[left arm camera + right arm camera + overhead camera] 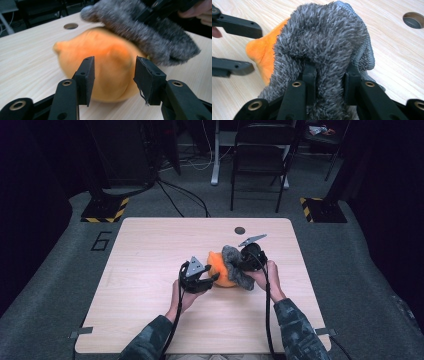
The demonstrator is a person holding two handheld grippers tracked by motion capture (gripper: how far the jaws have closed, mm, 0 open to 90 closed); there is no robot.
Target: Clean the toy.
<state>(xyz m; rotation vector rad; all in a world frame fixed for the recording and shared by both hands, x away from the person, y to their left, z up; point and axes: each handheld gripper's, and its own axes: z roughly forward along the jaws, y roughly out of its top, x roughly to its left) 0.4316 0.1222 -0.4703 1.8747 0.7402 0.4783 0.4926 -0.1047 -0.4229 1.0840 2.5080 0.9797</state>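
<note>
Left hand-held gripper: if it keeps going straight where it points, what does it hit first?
Most likely the orange cloth: it sits dead ahead between the open jaws of the left hand-held gripper. The grey cloth lies farther back, on top.

A lab-like recording room: bare wooden table (150, 270), grey carpet, floor cables (182, 195), hazard-striped stand bases (105, 210).

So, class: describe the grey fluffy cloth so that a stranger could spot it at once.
Start at the wooden table and find the orange cloth near its middle. Draped over that cloth's right side is the grey fluffy cloth, pinched by the right gripper: shaggy and grey, not smooth and orange.
</note>
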